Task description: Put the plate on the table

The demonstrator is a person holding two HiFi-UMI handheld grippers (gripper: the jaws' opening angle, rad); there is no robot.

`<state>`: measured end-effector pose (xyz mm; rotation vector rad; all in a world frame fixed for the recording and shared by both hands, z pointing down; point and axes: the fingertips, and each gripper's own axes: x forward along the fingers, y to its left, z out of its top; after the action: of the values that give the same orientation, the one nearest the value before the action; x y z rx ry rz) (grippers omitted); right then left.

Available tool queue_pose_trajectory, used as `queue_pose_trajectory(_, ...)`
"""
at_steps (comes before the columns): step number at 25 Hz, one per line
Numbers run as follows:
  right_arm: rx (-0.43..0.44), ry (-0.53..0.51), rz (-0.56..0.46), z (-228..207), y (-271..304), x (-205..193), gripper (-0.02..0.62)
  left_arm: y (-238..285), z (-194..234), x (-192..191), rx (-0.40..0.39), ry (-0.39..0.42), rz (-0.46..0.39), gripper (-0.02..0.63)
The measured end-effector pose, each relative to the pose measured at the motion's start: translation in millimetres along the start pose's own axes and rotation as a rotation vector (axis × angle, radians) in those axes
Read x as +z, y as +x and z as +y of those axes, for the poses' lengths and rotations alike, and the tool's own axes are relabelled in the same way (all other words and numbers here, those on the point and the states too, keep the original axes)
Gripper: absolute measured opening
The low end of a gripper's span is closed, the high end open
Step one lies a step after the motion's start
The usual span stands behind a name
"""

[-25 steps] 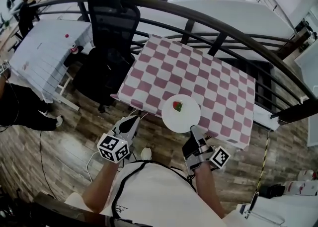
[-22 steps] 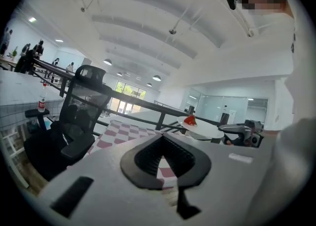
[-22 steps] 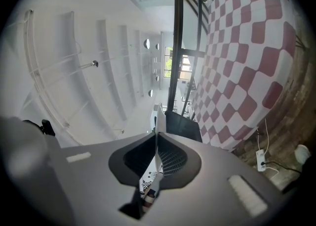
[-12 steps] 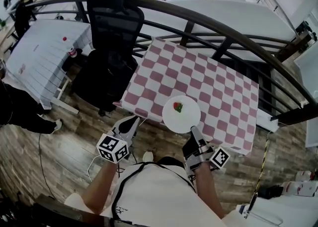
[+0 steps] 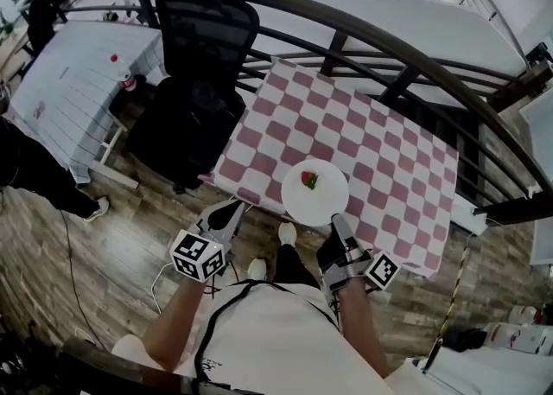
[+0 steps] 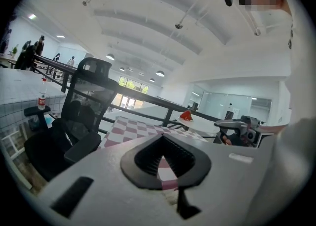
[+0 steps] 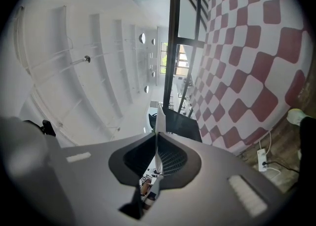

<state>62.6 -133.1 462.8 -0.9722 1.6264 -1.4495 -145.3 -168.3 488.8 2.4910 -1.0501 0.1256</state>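
A white plate carries a small red and green piece of food. My right gripper is shut on the plate's near rim and holds it over the near edge of the table, which has a pink and white checked cloth. Whether the plate touches the cloth I cannot tell. In the right gripper view the plate shows edge-on, pinched between the jaws of the right gripper. My left gripper hangs shut and empty left of the plate, just short of the table's corner. In the left gripper view, the left gripper points at the table.
A black office chair stands at the table's left side. A dark curved railing runs behind the table. Further left are a white-clothed table and a person in dark clothes. The floor is wood.
The person has stepped closer to the table; a foot now shows below the plate. The plate has moved a little further over the table's near edge. Both grippers kept their state.
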Motion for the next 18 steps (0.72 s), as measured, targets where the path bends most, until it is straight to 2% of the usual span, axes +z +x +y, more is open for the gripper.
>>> queue_pose_trajectory(9, 0.000, 0.003, 0.067, -19.3, 52.5, 43.8, 0.021, 42.6, 22.3, 16.0, 0.066, -0.013, -0.016, 0.006)
queue_pose_trajectory(18, 0.005, 0.026, 0.146, -37.4, 114.1, 96.9, 0.021, 104.1, 39.1, 48.3, 0.123, -0.026, -0.040, 0.006)
